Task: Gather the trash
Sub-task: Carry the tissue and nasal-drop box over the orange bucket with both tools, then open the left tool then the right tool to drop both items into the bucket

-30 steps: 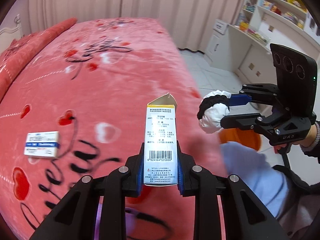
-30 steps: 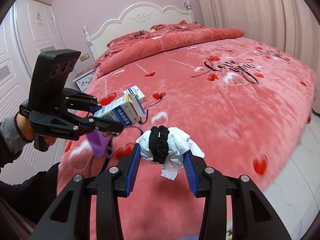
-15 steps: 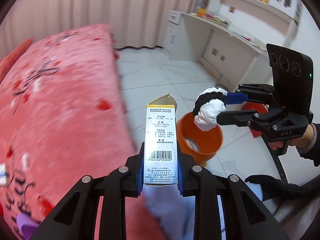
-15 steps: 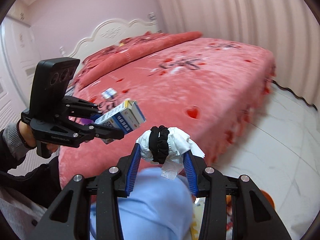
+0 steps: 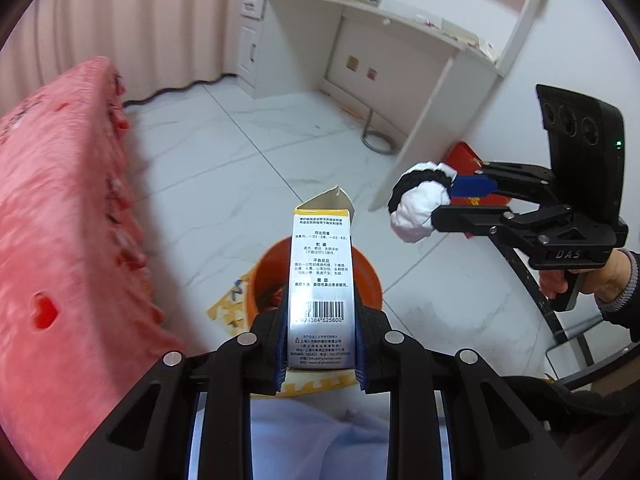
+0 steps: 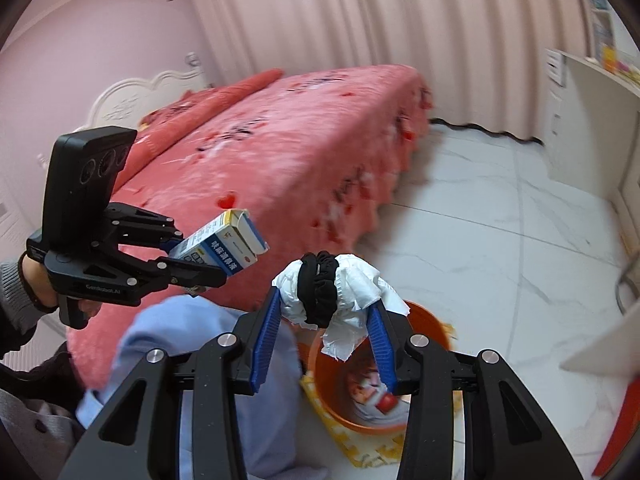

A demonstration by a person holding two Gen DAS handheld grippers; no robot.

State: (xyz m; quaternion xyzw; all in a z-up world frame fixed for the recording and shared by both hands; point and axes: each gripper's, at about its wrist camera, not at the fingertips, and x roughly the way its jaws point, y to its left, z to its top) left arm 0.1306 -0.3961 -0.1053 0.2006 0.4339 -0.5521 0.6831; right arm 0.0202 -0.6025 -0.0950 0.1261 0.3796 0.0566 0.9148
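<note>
My left gripper [image 5: 320,344] is shut on a white medicine box [image 5: 322,280] with a barcode and an open top flap; the right wrist view shows that box [image 6: 224,246] from the side, clamped in the left gripper [image 6: 188,260]. My right gripper [image 6: 326,320] is shut on a wad of white tissue with a black hair tie [image 6: 320,292] wrapped around it; the same wad [image 5: 420,204] hangs right of the box in the left wrist view. An orange bin [image 5: 370,280] stands on the floor right below the box. Through the right wrist camera the bin [image 6: 420,320] lies under the wad with scraps inside.
The pink bed [image 5: 60,220] runs along the left of the bin, its edge [image 6: 320,184] close by. A yellow foam mat [image 6: 372,456] lies under the bin. A white desk [image 5: 400,52] and a red item [image 5: 466,156] stand beyond on the white tiled floor. A light-blue knee [image 6: 192,360] sits near the grippers.
Both grippers swung away from the bed toward the floor, each keeping its load. The orange bin now sits directly under the box and the tissue wad.
</note>
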